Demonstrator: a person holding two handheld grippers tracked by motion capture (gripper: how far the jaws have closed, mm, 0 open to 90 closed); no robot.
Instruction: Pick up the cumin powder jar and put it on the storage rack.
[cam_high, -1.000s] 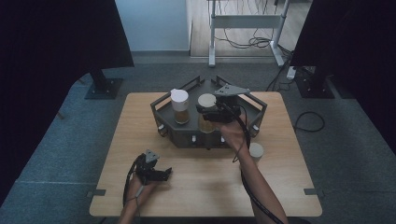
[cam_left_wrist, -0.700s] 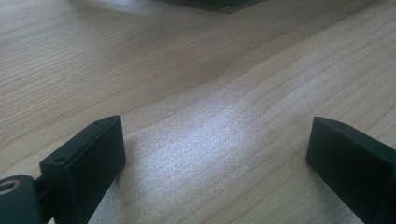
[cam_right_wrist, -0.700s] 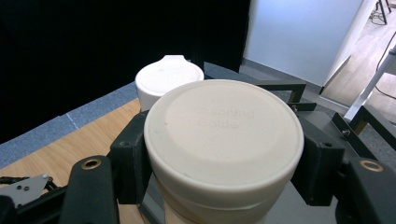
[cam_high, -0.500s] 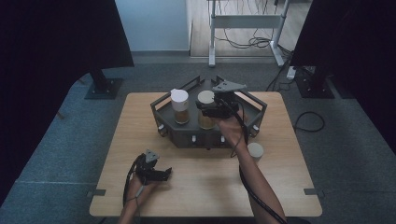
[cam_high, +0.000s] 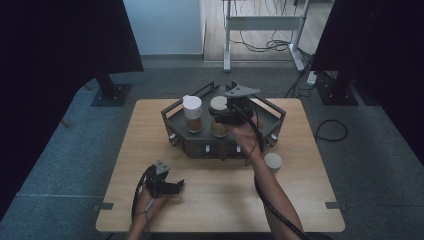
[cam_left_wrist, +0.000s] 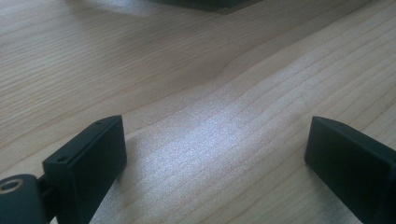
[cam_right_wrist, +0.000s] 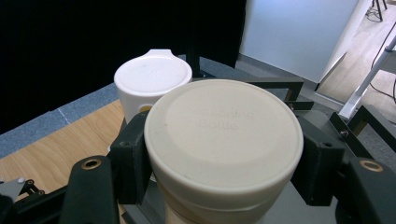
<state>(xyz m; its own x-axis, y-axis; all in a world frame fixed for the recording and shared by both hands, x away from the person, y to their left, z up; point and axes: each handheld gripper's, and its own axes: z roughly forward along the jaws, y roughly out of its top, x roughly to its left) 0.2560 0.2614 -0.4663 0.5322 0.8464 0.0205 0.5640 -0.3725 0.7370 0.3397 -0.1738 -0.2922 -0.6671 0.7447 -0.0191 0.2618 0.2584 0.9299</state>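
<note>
A dark six-sided rack (cam_high: 225, 147) stands at the table's far middle. In it are a jar with a white lid (cam_high: 192, 112) (cam_right_wrist: 152, 77) and, to its right, a jar with a cream lid (cam_high: 218, 103) (cam_right_wrist: 224, 135) and brownish contents. My right gripper (cam_high: 220, 116) (cam_right_wrist: 224, 154) is shut on the cream-lidded jar just under its lid, one pad on each side. My left gripper (cam_high: 172, 186) (cam_left_wrist: 215, 149) rests low over the wood near the front left. Its jaws are open, have just been closing a little, and have nothing between them.
A small round cream piece (cam_high: 273, 161) lies on the wooden table (cam_high: 125, 150) just right of the rack's front. The rack has raised rails around its rim. Dark stands and cables are on the floor beyond the table.
My right gripper and the cream-lidded jar have drifted slightly to the left and away. The left gripper has stayed where it was.
</note>
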